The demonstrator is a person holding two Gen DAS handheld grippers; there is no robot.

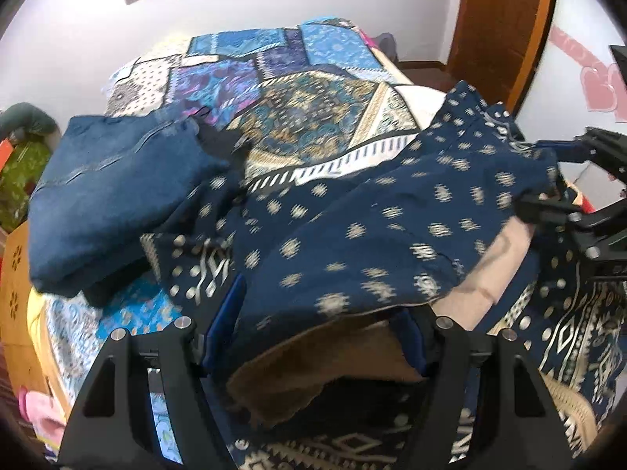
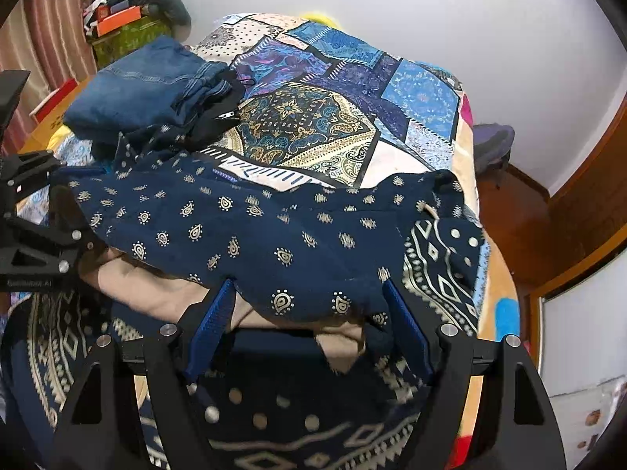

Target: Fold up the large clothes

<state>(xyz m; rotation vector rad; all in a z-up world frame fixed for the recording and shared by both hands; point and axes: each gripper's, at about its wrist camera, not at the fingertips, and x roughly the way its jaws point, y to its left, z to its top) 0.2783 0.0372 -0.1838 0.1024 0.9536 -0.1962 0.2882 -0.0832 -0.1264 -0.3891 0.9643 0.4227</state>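
Now two claws, both apart, over one navy printed garment; one folded jeans pile beside

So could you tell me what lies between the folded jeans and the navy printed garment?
A crumpled black garment, plainest in the right wrist view, touching the jeans.

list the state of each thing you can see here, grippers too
left hand-held gripper: open, printed cloth between its fingers, not pinched
right hand-held gripper: open, same cloth between its fingers
printed navy garment: partly folded, rumpled, draped at the bed's near edge
jeans: folded, lying on the bed
patchwork bedspread: spread flat
wooden door: cannot tell if open
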